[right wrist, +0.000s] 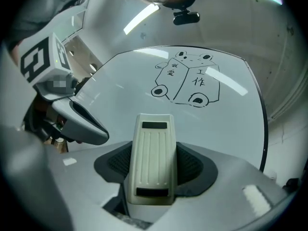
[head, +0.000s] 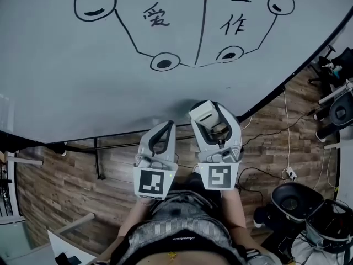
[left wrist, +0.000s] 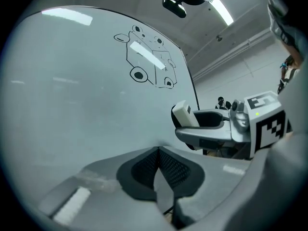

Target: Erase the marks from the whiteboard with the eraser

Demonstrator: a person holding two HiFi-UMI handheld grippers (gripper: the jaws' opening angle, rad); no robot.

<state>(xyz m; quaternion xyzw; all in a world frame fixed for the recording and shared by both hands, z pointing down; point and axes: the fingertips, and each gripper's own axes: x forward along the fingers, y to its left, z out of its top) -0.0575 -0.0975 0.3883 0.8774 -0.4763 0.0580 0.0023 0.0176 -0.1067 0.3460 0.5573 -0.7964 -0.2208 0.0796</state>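
The right gripper pinches the white eraser between its pads, with the marks on the whiteboard ahead. The left gripper has its jaws pressed together.

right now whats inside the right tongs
The eraser, clamped in the right tongs with its ribbed back facing the camera. Its underside is covered, so the wiping face can't be seen.

A wood-plank floor carries a black cable, a white power strip and a round black bin at right.
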